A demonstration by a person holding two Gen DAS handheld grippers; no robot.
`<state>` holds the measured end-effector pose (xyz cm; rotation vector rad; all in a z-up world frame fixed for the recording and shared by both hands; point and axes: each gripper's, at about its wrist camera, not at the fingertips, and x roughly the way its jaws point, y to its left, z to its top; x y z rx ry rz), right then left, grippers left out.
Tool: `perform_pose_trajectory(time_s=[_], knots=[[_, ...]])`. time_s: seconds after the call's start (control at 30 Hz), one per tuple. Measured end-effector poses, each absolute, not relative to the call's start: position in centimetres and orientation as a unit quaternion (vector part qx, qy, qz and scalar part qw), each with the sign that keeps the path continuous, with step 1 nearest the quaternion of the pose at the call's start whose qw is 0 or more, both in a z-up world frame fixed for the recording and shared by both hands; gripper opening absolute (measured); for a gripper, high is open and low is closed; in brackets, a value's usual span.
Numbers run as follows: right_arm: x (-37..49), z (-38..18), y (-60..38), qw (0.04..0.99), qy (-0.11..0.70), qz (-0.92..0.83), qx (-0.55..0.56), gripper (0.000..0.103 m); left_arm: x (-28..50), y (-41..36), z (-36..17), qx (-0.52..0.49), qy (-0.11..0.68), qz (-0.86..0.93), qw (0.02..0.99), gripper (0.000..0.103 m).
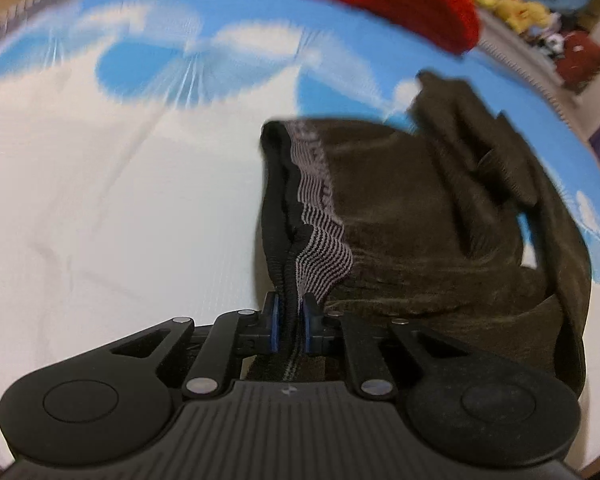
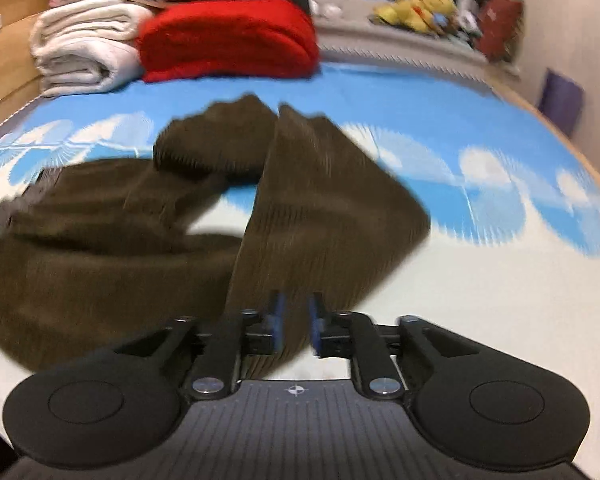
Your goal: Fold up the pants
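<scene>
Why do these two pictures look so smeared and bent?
Left wrist view: fisheye curves the bed; the background smears, while the waistband near the tongs stays fairly sharp. Right wrist view: the brown pants blur throughout.
</scene>
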<state>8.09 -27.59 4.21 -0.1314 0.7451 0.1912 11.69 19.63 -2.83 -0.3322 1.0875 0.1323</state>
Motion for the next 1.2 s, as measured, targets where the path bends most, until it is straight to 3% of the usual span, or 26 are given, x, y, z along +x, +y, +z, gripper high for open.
perform_pose_trajectory(time_s=[0.1, 0.17, 0.23, 0.3, 0.47, 0.73, 0.83, 0.87, 0.9, 0.97, 1.1, 1.2], knots=[[11.7, 4.7, -27.4, 0.921, 0.366, 0.100, -0.087, 0.049, 12.0, 20.3, -3.0, -0.176, 0.519, 0.079, 0.833, 0.015], [13.7, 3.8, -26.9, 0.918, 0.373, 0.104, -0.089, 0.049, 12.4, 20.8, -3.2, -0.198, 0.521, 0.079, 0.827, 0.026], [16.0, 2.0, -26.8, 0.914, 0.384, 0.103, -0.077, 0.049, 12.8, 20.9, -3.7, -0.208, 0.532, 0.074, 0.817, 0.044], [18.4, 0.3, -25.5, 0.900, 0.417, 0.110, -0.069, 0.049, 13.1, 21.2, -4.4, -0.208, 0.544, 0.068, 0.810, 0.051], [21.4, -2.2, -22.5, 0.888, 0.429, 0.129, -0.106, 0.059, 14.0, 21.4, -5.6, -0.211, 0.560, 0.064, 0.798, 0.056], [24.6, -5.4, -19.6, 0.864, 0.457, 0.124, -0.168, 0.063, 15.1, 20.5, -6.5, -0.178, 0.578, 0.066, 0.794, 0.063], [25.1, -5.7, -19.8, 0.866, 0.454, 0.099, -0.183, 0.057, 15.3, 20.4, -6.7, -0.172, 0.581, 0.069, 0.793, 0.064], [25.1, -5.5, -20.2, 0.869, 0.453, 0.093, -0.177, 0.047, 15.3, 20.3, -6.7, -0.170, 0.582, 0.069, 0.793, 0.064], [25.2, -5.1, -20.8, 0.871, 0.454, 0.089, -0.164, 0.028, 15.3, 20.3, -6.7, -0.168, 0.582, 0.068, 0.793, 0.064], [25.1, -4.1, -22.1, 0.877, 0.452, 0.083, -0.140, 0.013, 15.2, 20.3, -6.6, -0.163, 0.582, 0.066, 0.794, 0.064], [23.4, -0.2, -26.8, 0.909, 0.406, 0.044, -0.083, 0.011, 14.9, 19.9, -6.3, -0.142, 0.583, 0.061, 0.798, 0.062], [21.3, 1.7, -32.4, 0.917, 0.398, 0.000, -0.024, 0.011, 14.2, 19.6, -6.2, -0.146, 0.573, 0.048, 0.805, 0.039]])
